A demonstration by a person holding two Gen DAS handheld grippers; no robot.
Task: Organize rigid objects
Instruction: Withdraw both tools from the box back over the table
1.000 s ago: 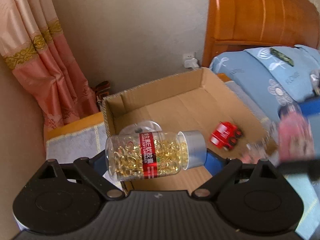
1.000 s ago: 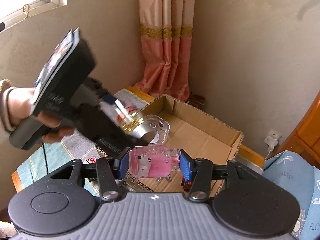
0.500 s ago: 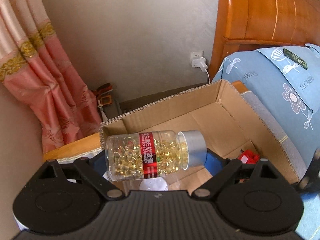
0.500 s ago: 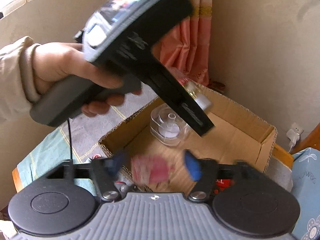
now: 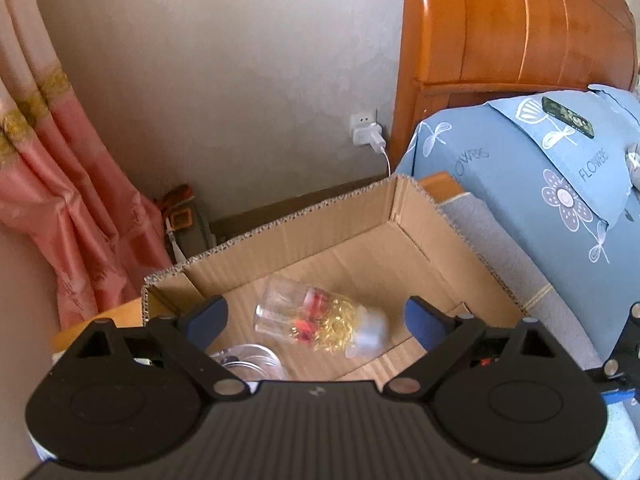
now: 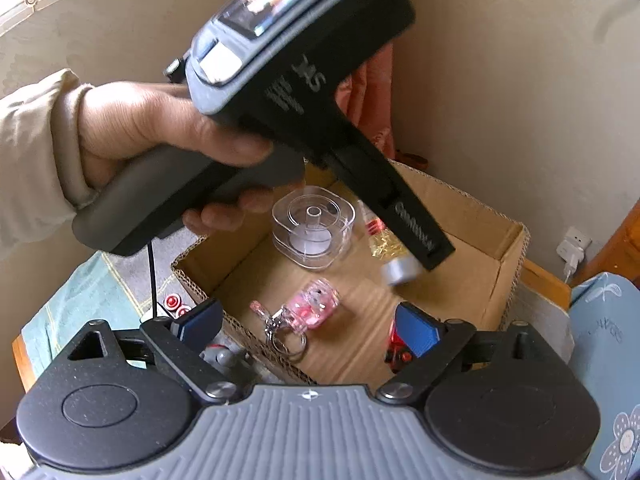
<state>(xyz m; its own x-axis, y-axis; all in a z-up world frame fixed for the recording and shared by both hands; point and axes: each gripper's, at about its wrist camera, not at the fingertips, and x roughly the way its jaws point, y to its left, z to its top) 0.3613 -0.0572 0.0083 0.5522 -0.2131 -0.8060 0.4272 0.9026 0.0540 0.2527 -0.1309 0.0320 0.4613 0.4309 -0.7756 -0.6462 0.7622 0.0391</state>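
A cardboard box (image 5: 360,216) (image 6: 500,240) sits on a bedside surface. My left gripper (image 5: 316,320) is open above it. The clear bottle of yellow capsules (image 5: 320,326) with a silver cap is blurred below the open fingers, inside the box; it also shows in the right wrist view (image 6: 390,248). My right gripper (image 6: 308,326) is open over the box's near edge. A pink clear keychain toy (image 6: 310,308) lies on the box floor under it. A clear plastic tape case (image 6: 312,232) and a red toy car (image 6: 396,350) lie in the box too.
The person's hand and the left gripper body (image 6: 288,92) fill the upper middle of the right wrist view. A blue flowered pillow (image 5: 540,192) and wooden headboard (image 5: 500,40) are right of the box. A pink curtain (image 5: 60,184) hangs left. A wall plug (image 5: 370,136) is behind.
My left gripper opened and let go of the capsule bottle, which dropped into the box. My right gripper opened and the pink keychain toy fell onto the box floor.
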